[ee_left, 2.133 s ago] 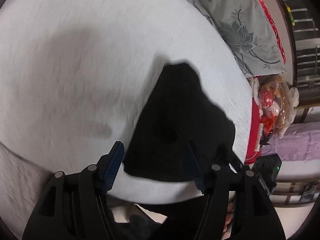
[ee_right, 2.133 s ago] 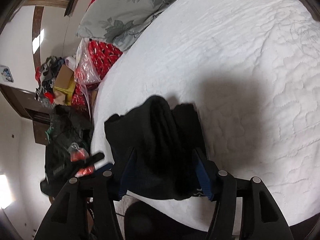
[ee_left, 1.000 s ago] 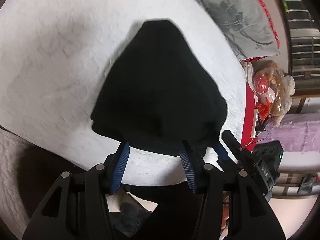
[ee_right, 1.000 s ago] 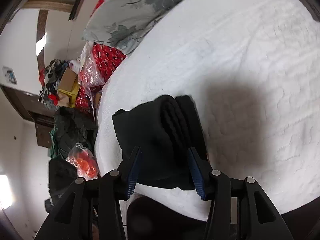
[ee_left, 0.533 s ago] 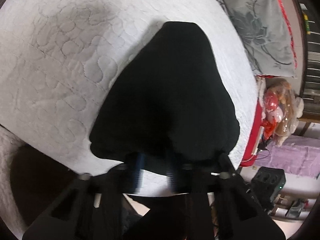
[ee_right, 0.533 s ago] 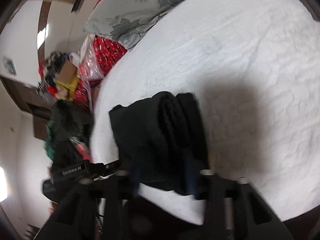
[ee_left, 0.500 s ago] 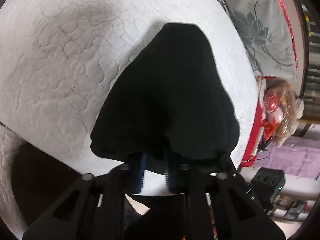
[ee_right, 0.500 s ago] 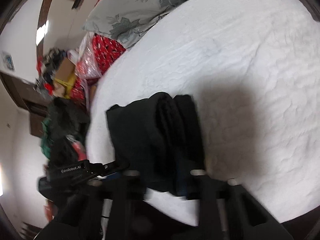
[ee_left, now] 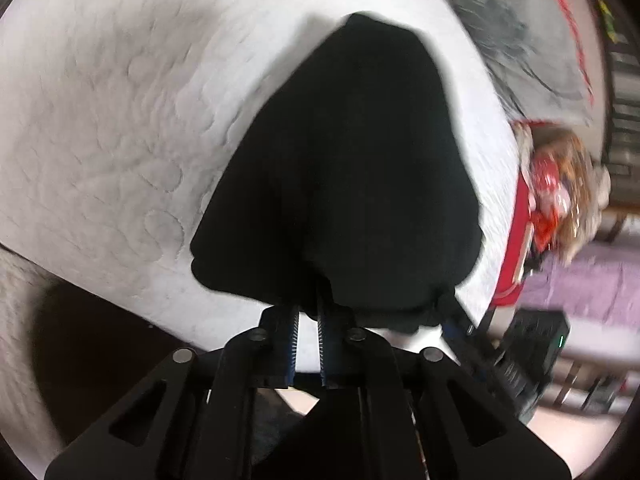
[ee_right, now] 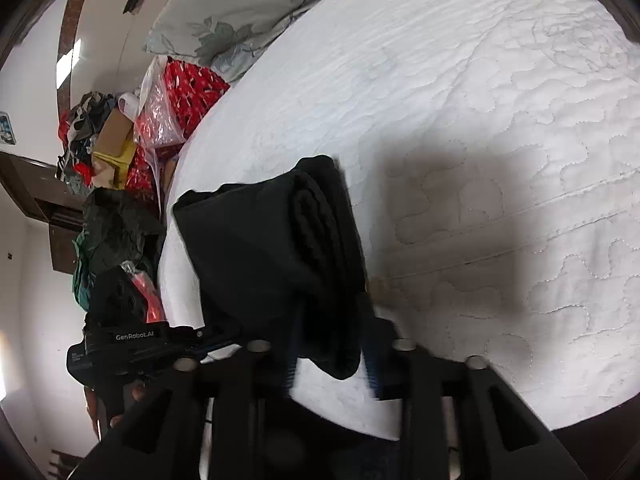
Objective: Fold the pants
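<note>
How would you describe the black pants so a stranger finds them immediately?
Start from the white quilted bed. Near its front edge lie the pants, a folded bundle. They are the only black thing on the white cover.

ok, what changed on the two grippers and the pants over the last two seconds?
Left gripper went from wide open to shut on the near edge of the black pants. Right gripper closed around the folded edge, and its jaws have just been opening again. Pants lie bunched on the white quilted bed as before.
</note>
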`<action>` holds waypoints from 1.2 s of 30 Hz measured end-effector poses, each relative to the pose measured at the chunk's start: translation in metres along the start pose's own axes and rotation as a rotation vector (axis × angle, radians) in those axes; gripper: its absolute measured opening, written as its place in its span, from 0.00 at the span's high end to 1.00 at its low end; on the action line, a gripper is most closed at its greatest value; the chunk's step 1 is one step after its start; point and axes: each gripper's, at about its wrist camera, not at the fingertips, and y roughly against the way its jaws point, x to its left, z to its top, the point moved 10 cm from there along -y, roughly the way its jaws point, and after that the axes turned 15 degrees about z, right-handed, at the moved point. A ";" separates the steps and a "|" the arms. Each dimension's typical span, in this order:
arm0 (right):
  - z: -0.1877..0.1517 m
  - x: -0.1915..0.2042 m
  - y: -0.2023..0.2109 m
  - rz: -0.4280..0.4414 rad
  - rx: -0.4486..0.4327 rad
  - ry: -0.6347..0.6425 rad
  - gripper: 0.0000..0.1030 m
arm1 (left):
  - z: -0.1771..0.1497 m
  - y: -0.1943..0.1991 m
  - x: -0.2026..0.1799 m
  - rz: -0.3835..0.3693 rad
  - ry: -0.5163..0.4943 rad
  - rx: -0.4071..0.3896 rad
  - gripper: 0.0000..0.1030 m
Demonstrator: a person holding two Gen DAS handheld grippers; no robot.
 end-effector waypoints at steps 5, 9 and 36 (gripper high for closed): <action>0.025 0.022 0.023 0.067 -0.074 0.013 0.45 | 0.007 0.048 -0.009 -0.030 -0.084 -0.106 0.91; 0.045 0.031 0.019 0.055 -0.106 0.041 0.40 | 0.049 0.067 -0.001 0.038 -0.058 -0.221 0.74; 0.061 -0.003 -0.013 0.019 -0.061 -0.056 0.57 | 0.112 0.016 0.004 0.078 0.079 -0.172 0.74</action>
